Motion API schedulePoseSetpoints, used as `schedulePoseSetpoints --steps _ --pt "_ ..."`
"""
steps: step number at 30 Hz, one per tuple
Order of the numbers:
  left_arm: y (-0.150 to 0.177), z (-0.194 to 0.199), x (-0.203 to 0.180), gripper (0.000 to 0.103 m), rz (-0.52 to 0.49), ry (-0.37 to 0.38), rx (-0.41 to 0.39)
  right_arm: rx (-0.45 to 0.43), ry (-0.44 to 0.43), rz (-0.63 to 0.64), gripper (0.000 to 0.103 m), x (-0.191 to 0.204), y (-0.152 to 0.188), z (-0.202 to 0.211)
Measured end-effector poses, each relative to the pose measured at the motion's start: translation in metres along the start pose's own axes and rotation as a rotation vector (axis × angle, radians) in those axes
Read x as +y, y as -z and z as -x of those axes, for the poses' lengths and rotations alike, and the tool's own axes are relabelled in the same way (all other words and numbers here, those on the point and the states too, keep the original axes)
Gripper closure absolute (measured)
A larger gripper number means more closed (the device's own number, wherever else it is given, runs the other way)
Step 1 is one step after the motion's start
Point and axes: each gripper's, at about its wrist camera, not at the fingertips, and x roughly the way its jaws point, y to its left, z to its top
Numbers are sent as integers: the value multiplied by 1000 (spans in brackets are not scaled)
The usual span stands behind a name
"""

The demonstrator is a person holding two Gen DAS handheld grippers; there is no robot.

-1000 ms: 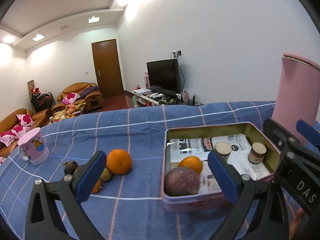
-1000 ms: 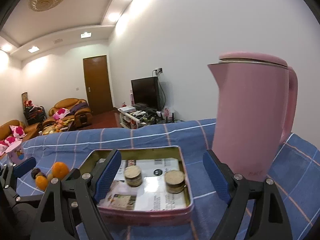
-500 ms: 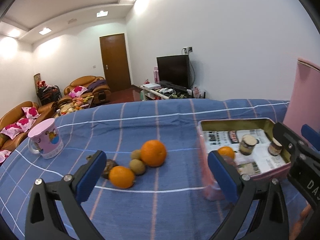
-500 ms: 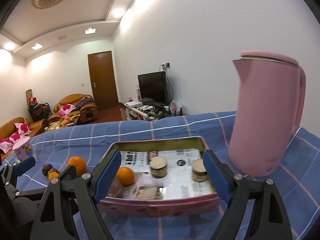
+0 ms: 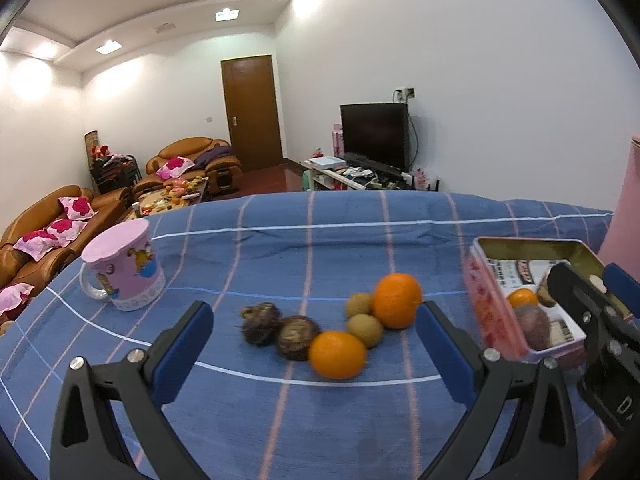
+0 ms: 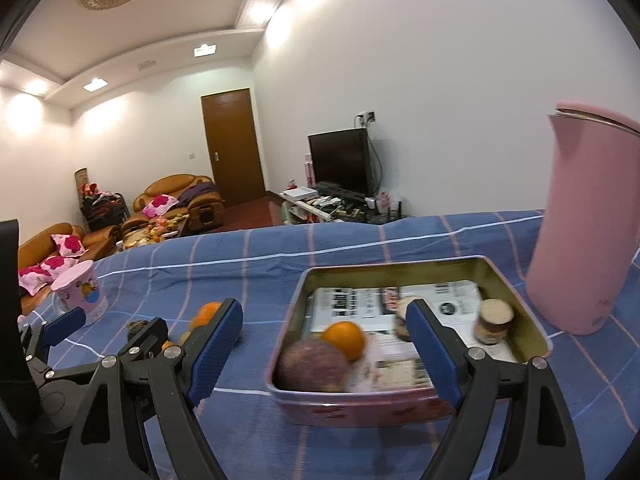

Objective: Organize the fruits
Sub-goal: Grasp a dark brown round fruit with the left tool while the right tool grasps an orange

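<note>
Bare blue cloth on the tabletop (image 5: 320, 420) lies open before the fruit cluster (image 5: 336, 328), which is hemmed by the pink mug (image 5: 124, 272) well to its left and the pink tin (image 6: 404, 360) near its right, a tall pink kettle (image 6: 584, 232) beyond.

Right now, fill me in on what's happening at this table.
A person is sorting fruit into a tin on a blue checked cloth. Both tools are open and hold nothing. The left tool faces the loose pile: two oranges, two small greenish fruits and two dark ones. The right tool faces the tin, which has an orange and a purple fruit inside. A pink jug stands beside the tin.
</note>
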Motion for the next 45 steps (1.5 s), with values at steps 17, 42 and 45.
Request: schedulePoseSetpoints --steps 17,42,45 --pt "-5 -43 117 0 181 -230 108 196 -177 71 18 75 13 -38" --pt "-2 -56 140 0 272 -150 189 500 -327 6 60 115 34 -98" --pt "-2 -56 143 0 296 -124 190 479 -341 12 60 111 35 -87"
